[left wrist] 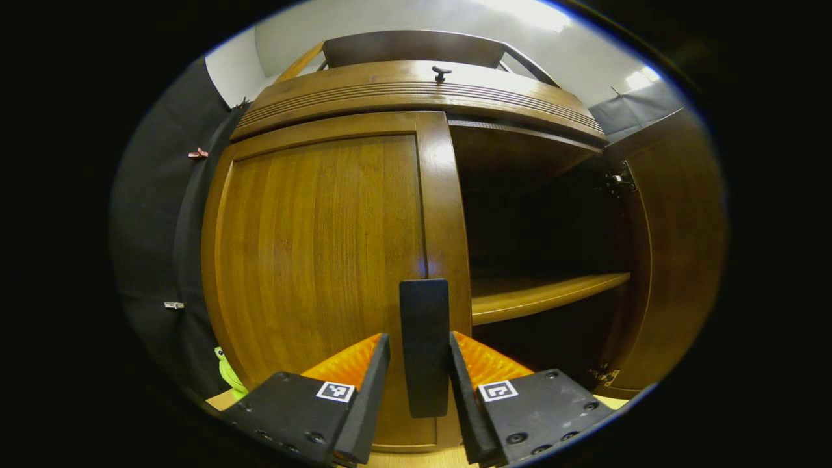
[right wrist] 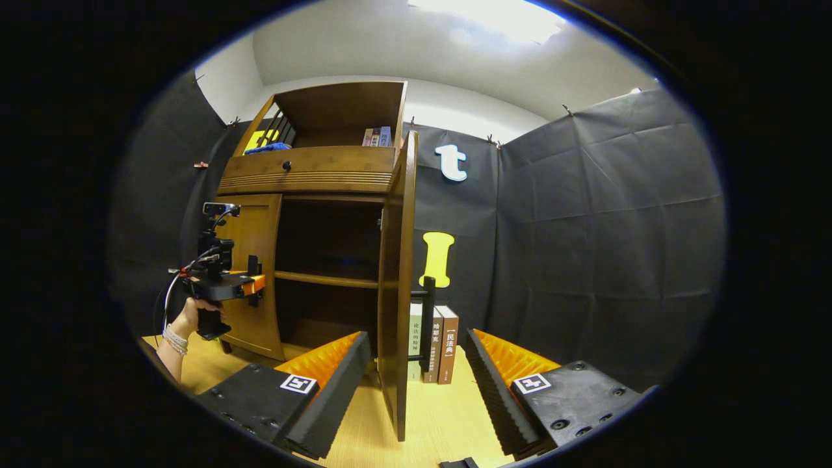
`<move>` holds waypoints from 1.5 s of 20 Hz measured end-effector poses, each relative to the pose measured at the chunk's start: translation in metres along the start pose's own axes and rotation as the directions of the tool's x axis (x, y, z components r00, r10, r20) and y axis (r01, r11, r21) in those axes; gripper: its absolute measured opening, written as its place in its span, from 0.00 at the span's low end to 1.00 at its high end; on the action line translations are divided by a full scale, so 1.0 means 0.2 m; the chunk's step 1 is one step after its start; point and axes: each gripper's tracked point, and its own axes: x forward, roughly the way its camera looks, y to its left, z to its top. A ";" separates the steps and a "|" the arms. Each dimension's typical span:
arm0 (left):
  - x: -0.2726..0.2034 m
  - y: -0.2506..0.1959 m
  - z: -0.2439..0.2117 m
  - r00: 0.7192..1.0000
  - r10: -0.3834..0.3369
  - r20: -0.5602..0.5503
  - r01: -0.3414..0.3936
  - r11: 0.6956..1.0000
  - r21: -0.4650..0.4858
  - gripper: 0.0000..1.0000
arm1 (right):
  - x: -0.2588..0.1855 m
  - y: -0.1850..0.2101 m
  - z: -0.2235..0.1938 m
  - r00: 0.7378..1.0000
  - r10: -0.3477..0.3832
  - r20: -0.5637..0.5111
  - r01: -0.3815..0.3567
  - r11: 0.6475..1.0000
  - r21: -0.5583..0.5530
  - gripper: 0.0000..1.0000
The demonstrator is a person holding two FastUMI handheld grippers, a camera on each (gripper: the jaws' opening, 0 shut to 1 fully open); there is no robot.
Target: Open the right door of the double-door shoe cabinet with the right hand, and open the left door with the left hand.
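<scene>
Both left claw (left wrist: 419, 370) fingers flank the left door's handle (left wrist: 424, 344).

In the left gripper view we cannot tell whether the fingers touch the left door's handle (left wrist: 424, 344) that stands between them. The shoe cabinet's (left wrist: 416, 91) lower compartment lies too dark to read. In the right gripper view the open right door (right wrist: 396, 286) hides part of the books (right wrist: 442, 344).

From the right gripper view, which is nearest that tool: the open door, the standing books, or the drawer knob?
1. Open right door, edge-on between the right tool's fingers.
2. Standing books, just behind it, on the tabletop.
3. Drawer knob, up left on the cabinet.
</scene>
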 end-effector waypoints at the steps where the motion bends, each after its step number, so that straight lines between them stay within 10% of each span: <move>1: 0.01 -0.01 -0.01 1.000 -0.008 -0.005 0.008 1.000 -0.008 0.50 | -0.01 0.00 0.00 1.000 -0.002 0.000 0.002 1.000 -0.003 0.93; 17: -0.26 0.01 0.02 0.994 -0.094 -0.058 0.089 0.993 -0.080 0.30 | -0.06 0.11 0.04 1.000 0.021 -0.011 -0.021 1.000 -0.003 0.95; 30: -0.81 0.29 0.04 0.987 -0.147 -0.064 0.142 0.987 -0.079 0.29 | -0.05 0.62 0.07 0.977 0.215 0.011 -0.215 0.977 0.004 0.92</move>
